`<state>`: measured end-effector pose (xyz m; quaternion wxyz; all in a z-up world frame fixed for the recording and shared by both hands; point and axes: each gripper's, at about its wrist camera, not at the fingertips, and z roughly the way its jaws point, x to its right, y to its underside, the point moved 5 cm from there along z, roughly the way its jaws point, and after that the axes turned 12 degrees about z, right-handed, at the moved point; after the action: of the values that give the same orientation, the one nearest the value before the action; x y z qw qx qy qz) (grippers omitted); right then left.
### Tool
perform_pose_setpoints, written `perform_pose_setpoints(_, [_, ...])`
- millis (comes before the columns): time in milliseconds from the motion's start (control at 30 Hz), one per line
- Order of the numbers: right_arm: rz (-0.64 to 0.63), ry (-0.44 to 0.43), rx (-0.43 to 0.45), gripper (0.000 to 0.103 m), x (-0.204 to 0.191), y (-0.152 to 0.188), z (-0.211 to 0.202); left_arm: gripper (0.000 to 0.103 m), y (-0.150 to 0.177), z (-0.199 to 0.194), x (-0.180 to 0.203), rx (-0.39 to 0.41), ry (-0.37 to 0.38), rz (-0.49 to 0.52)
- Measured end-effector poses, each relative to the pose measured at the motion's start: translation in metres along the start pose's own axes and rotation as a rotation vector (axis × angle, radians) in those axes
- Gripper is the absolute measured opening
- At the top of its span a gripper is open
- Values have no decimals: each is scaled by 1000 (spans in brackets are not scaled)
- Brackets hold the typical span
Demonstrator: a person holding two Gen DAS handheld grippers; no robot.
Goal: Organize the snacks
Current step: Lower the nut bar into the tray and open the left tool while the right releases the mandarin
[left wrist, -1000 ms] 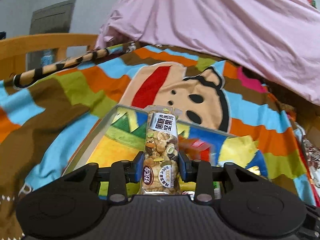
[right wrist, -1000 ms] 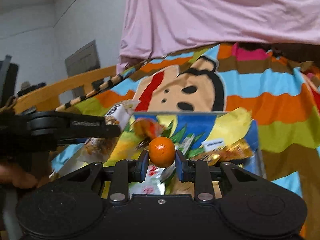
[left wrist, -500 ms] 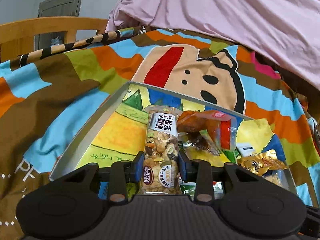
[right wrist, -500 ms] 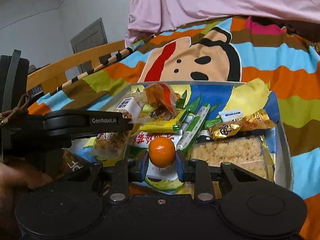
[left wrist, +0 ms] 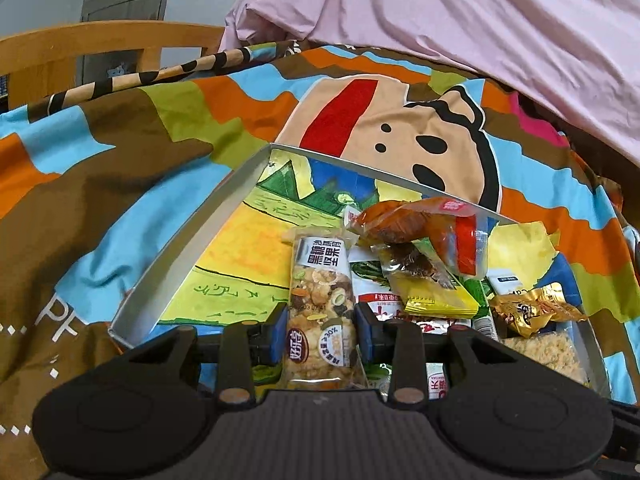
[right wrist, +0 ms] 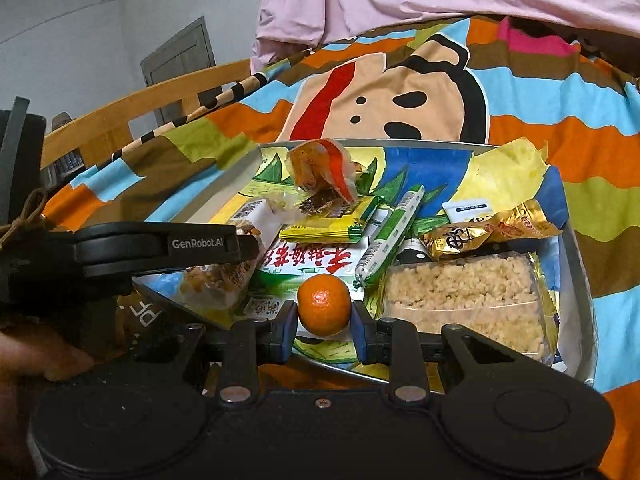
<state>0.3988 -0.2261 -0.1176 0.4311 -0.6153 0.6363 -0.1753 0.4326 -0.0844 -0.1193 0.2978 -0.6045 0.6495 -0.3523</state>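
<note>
1. Left wrist view: the left gripper [left wrist: 322, 330] is clamped on a clear nut bar packet [left wrist: 321, 304], pinched between its blue pads and held upright over the near edge of a shallow metal tray [left wrist: 188, 248]. The tray sits on a colourful cartoon blanket [left wrist: 120, 168] and holds a pile of snack packets at its right side.

2. Right wrist view: the right gripper [right wrist: 325, 326] grips a small mandarin orange [right wrist: 324, 310] over the tray's near edge [right wrist: 582, 280]. Just beyond lie a green sausage stick [right wrist: 390, 240], a crumbly rice cake pack [right wrist: 464, 300] and a gold wrapper [right wrist: 488, 234]. The left gripper [right wrist: 224, 260] enters from the left with its packet.
</note>
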Motion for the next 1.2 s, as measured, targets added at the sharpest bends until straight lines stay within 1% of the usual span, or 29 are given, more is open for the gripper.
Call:
perform_pose_setpoints(400, [3, 0, 2, 33, 0, 0, 0, 39, 3, -4, 0, 5, 8, 16])
perform_pose_setpoints(467, [3, 1, 7, 35, 0, -1, -1, 42, 3, -5, -1, 7, 9, 14])
perform_pose_setpoints(600, [7, 0, 10, 37, 1, -1, -2, 42, 3, -9, -3, 13, 10, 10])
perform_pose_setpoints(667, [5, -1, 13, 39, 1, -1, -3, 48, 2, -11, -5, 18, 10, 5])
perform_pose_setpoints(700, [4, -3, 16, 39, 0, -1, -4, 49, 2, -13, -6, 24, 11, 3])
perform_pose_setpoints(800, [3, -6, 25, 42, -1, -3, -7, 49, 0, -16, -7, 30, 17, 3])
perform_pose_setpoints(967, [2, -7, 46, 44, -1, -5, -11, 49, -2, -23, -7, 51, 10, 16])
perform_pose_setpoints(1067, [1, -6, 65, 45, -2, -7, -14, 59, -4, -30, -8, 72, -5, 20])
perform_pose_setpoints(1167, [-2, -7, 84, 48, -3, -10, -20, 60, -6, -39, -10, 92, -13, 25])
perform_pose_setpoints(1200, [-2, -7, 90, 49, -3, -11, -21, 63, -7, -41, -11, 94, -14, 28])
